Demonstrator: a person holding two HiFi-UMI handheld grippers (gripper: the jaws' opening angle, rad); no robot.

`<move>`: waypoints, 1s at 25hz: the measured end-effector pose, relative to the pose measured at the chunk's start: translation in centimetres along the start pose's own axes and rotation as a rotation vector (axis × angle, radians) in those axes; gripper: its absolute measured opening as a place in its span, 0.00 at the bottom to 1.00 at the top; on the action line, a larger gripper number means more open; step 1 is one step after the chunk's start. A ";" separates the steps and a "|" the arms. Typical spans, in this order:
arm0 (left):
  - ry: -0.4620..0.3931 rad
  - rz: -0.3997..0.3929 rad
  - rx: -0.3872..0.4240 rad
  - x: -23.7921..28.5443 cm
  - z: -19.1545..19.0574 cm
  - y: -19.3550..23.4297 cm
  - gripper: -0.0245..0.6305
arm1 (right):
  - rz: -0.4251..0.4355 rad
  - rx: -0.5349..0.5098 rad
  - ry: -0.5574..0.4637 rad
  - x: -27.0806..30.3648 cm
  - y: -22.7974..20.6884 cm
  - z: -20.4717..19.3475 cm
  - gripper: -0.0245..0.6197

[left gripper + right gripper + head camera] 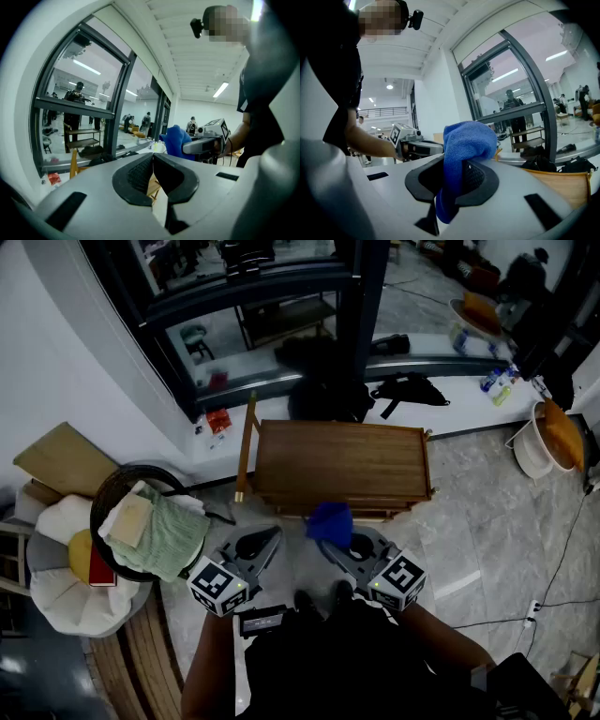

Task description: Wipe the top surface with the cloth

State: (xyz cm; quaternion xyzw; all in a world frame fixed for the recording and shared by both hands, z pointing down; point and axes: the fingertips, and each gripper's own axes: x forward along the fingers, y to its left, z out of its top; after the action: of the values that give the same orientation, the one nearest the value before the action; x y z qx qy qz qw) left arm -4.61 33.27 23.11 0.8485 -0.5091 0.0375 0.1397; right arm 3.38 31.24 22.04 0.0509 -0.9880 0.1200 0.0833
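Observation:
A small wooden table [342,465] with a slatted brown top stands on the floor ahead of me. My right gripper [330,538] is shut on a blue cloth [330,519], held near the table's front edge; in the right gripper view the cloth [461,154] bulges out from between the jaws. The left gripper [265,542] hovers beside it, left of the cloth and short of the table. Its jaws are closed together with nothing between them in the left gripper view [152,164], where the cloth [177,140] shows at the right.
A dark round basket [120,498] with a green towel [173,535] and a white cushion [66,592] sits at the left. A window wall with a ledge runs behind the table. Bags [408,388] lie on the ledge. Buckets [548,437] stand at the right.

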 end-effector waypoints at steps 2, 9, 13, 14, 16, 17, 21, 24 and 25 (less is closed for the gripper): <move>-0.004 0.012 0.014 -1.2 0.1 0.9 0.05 | 0.005 -0.025 -0.005 0.9 0.3 -0.2 0.14; -0.021 0.046 0.004 -3.6 -0.7 3.0 0.05 | -0.007 -0.030 -0.029 3.8 1.1 -0.1 0.14; -0.037 0.050 -0.016 -4.9 -1.0 4.0 0.05 | -0.013 -0.029 -0.029 5.1 1.8 -0.2 0.14; -0.041 0.048 -0.021 -5.2 -1.0 4.2 0.05 | -0.014 -0.032 -0.018 5.4 1.9 -0.4 0.14; -0.047 0.040 -0.027 -5.5 -1.1 4.7 0.05 | -0.018 -0.025 -0.023 6.1 2.1 -0.3 0.14; -0.047 0.036 -0.028 -5.7 -1.2 4.9 0.05 | -0.020 -0.020 -0.037 6.5 2.2 -0.1 0.14; -0.046 0.025 -0.028 -6.4 -1.7 5.6 0.05 | -0.018 -0.018 -0.067 7.6 3.1 0.4 0.14; -0.051 0.014 -0.033 -6.6 -1.9 5.8 0.05 | -0.026 -0.024 -0.067 8.0 3.4 0.3 0.14; -0.053 0.009 -0.035 -6.6 -1.8 5.8 0.05 | -0.032 -0.022 -0.067 8.0 3.3 0.2 0.14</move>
State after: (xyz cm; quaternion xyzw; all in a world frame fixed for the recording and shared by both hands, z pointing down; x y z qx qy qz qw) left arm -12.68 36.82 24.67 0.8444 -0.5169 0.0064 0.1408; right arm -4.89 33.77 22.45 0.0698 -0.9905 0.1060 0.0528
